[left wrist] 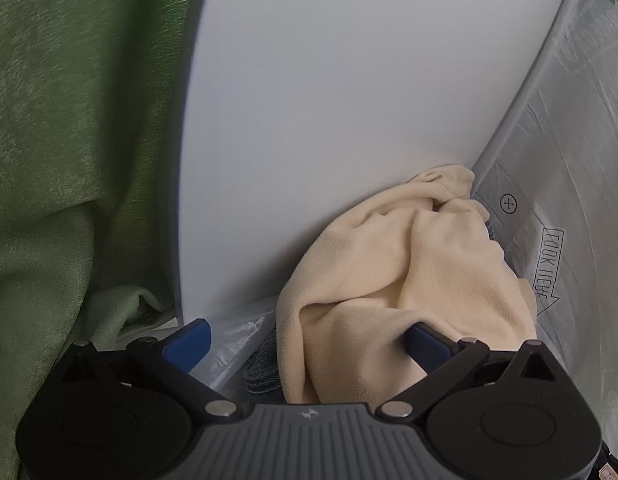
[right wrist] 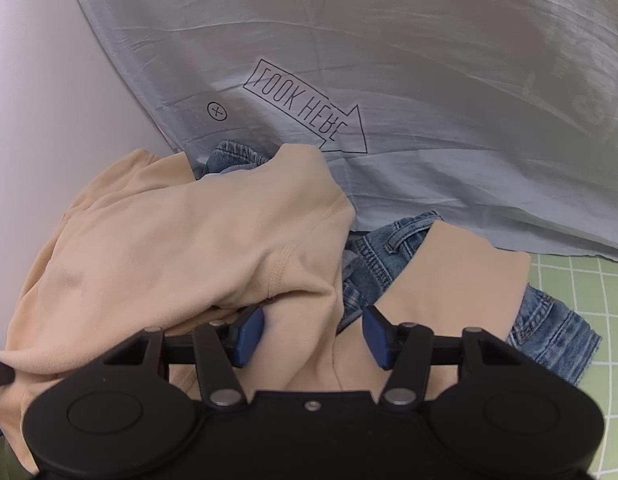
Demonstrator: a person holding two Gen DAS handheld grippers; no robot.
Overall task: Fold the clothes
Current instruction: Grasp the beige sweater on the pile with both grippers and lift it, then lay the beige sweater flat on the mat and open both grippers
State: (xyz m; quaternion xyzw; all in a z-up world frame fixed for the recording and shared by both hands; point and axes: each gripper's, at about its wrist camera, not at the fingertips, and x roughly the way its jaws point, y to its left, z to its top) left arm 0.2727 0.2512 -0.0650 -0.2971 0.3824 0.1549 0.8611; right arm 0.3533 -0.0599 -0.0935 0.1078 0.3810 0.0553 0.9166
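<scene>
1. Cream garment (left wrist: 393, 280), left wrist view: heaped against a white wall (left wrist: 329, 120), beside a grey cloth (left wrist: 569, 160). Left tongs (left wrist: 309, 340) spread wide, right pad (left wrist: 429, 344) touching the garment.
2. Right wrist view: the garment (right wrist: 189, 232) lies on jeans (right wrist: 557, 332). Right tongs (right wrist: 313, 332) spread, a fold between them.

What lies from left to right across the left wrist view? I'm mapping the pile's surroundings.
Green curtain → white wall → beige garment → grey sheet.

White wall (left wrist: 349, 120) beside green curtain (left wrist: 69, 140); green gridded surface (right wrist: 581, 292) below
</scene>
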